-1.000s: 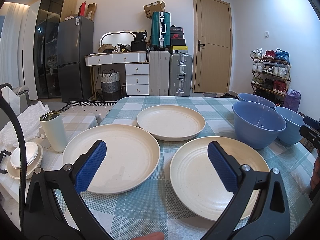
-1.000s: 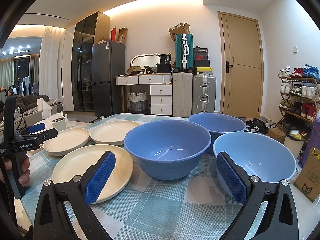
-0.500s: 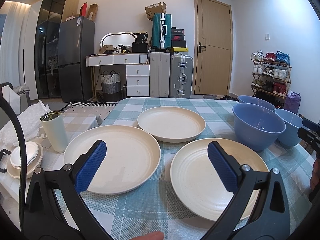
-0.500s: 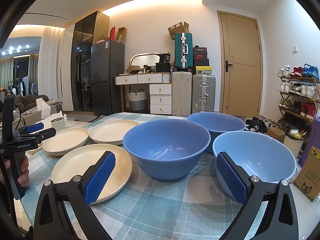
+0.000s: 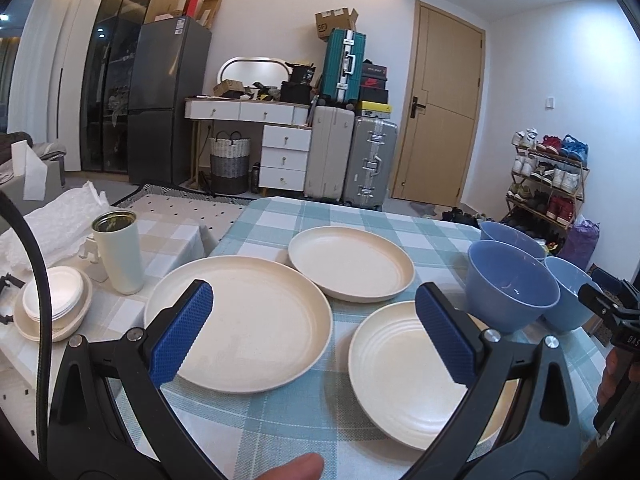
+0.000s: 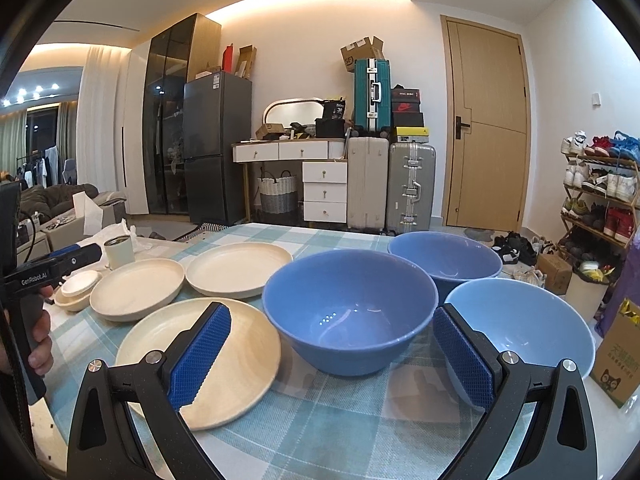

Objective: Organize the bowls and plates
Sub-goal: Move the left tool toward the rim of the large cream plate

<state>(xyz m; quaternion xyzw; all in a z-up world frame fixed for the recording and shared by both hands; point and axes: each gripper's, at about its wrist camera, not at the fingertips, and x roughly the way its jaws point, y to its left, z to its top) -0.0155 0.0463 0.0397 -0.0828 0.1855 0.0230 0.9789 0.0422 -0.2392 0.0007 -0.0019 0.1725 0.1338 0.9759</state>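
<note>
Three cream plates lie on the checked tablecloth: a large one (image 5: 240,320) at left, one behind it (image 5: 350,264), and a ribbed one (image 5: 404,368) nearest. Three blue bowls stand at right: a middle bowl (image 6: 348,308), a far bowl (image 6: 444,256) and a light blue bowl (image 6: 528,328). My left gripper (image 5: 316,336) is open and empty, above the near plates. My right gripper (image 6: 332,356) is open and empty, in front of the middle bowl, with the ribbed plate (image 6: 200,356) under its left finger.
A white tumbler (image 5: 118,252) and a stack of small white dishes (image 5: 52,308) stand on a side table at left. A cardboard box (image 6: 616,364) sits beside the table's right edge. Suitcases, drawers and a shoe rack stand behind.
The left gripper has risen and tilted a little, so the plates sit lower and smaller in its view. The right gripper has barely moved. Both stay open.
</note>
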